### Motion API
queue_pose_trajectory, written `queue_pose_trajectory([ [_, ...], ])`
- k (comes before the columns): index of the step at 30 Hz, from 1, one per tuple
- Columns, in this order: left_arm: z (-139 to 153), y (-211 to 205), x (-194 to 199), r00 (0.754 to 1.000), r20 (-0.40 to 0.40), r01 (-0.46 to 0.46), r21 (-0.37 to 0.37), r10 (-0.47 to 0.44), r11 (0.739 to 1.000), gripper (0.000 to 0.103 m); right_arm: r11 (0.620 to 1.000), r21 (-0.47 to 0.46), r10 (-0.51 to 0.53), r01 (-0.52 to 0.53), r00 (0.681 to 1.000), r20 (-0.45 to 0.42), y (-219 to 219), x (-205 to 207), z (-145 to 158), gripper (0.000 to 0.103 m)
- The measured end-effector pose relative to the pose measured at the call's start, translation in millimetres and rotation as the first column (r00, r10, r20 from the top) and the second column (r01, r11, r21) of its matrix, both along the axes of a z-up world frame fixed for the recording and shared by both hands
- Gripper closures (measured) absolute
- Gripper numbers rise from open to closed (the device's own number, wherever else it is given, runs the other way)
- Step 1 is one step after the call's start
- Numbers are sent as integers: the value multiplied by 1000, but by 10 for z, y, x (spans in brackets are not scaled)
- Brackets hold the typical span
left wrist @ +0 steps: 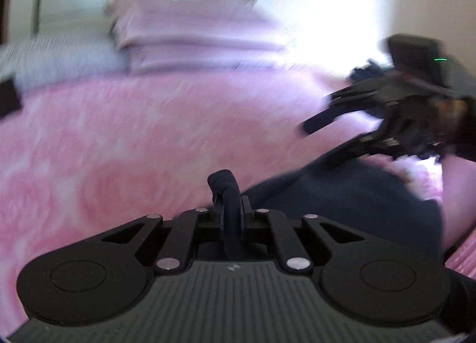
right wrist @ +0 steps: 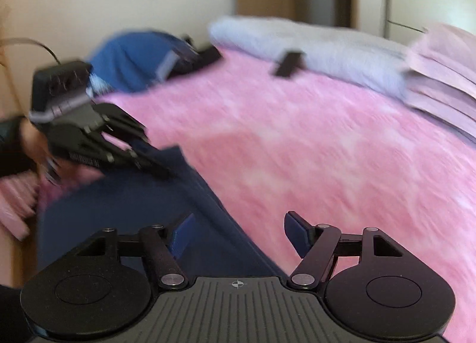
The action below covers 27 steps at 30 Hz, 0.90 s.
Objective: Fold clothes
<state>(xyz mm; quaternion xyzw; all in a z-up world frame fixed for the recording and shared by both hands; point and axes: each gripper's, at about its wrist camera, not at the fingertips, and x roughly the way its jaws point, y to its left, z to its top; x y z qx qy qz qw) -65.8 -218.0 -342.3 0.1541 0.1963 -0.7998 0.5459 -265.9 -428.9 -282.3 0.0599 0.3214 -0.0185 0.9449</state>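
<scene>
Left gripper (left wrist: 230,212) clamped on navy garment (left wrist: 342,194) fold, near bed (right wrist: 297,149) edge. Right gripper (right wrist: 238,232) wide open, nothing held, edge between jaws. Fold best kept taut, second corner gripped before laying flat. Lilac blankets (left wrist: 193,30) piled at far edge.

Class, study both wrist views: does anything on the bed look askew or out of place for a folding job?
Nothing is spilled or damaged. The navy garment lies partly over the pink blanket's edge, one strip pinched in the left hand-held gripper; the right hand-held gripper is open, gripping nothing.
</scene>
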Motion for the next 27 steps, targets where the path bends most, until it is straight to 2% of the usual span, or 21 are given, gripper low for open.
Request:
queue_pose_trajectory([
  [2, 133, 122, -9, 997, -16, 70, -102, -72, 992, 97, 995, 18, 92, -93, 995, 39, 8, 156, 3, 33],
  [4, 250, 225, -35, 990, -8, 140, -184, -144, 973, 97, 980, 50, 188, -191, 980, 61, 5, 325, -35, 33],
  [6, 329, 271, -81, 980, 30, 198, -204, -197, 959, 97, 957, 112, 260, -269, 962, 87, -21, 461, -94, 33],
  [8, 325, 266, -121, 975, 76, 221, -179, -210, 959, 97, 922, 226, 303, -316, 949, 91, -88, 565, -189, 35],
  [9, 299, 246, -120, 976, 85, 209, -154, -198, 966, 97, 914, 257, 305, -314, 949, 74, -106, 578, -227, 65],
  [10, 253, 224, -114, 981, 98, 180, -127, -168, 975, 97, 907, 285, 307, -310, 950, 56, -123, 589, -264, 90],
  [12, 145, 179, -94, 986, 124, 123, -79, -112, 989, 97, 935, 248, 265, -253, 964, -13, -77, 515, -258, 96],
  [14, 71, 83, -124, 986, 157, 67, -33, -61, 997, 96, 975, 172, 157, -142, 985, -76, -31, 418, -144, 101],
  [16, -1, -18, -160, 983, 183, 25, 12, -27, 1000, 96, 988, 121, 109, -98, 990, -85, 11, 346, 46, 101],
  [18, -104, -139, -192, 979, 206, -6, 65, -8, 998, 96, 998, 48, 54, -48, 989, -134, 32, 416, 113, 102],
  [21, -267, -269, -149, 981, 194, -34, 134, 7, 990, 95, 999, -16, 44, -48, 976, -212, 59, 637, -27, 102],
  [24, -306, -250, -78, 986, 164, -49, 139, 26, 989, 95, 998, 24, 56, -52, 977, -204, -10, 691, -209, 102],
  [25, -288, -213, -75, 985, 168, -44, 119, 24, 992, 95, 998, 37, 55, -48, 980, -189, -29, 666, -243, 101],
  [26, -269, -176, -72, 985, 172, -40, 98, 22, 994, 95, 998, 45, 59, -52, 984, -167, -46, 635, -258, 98],
  [27, -251, -139, -69, 984, 176, -35, 77, 21, 996, 95, 997, 54, 60, -53, 989, -134, -54, 583, -250, 80],
])
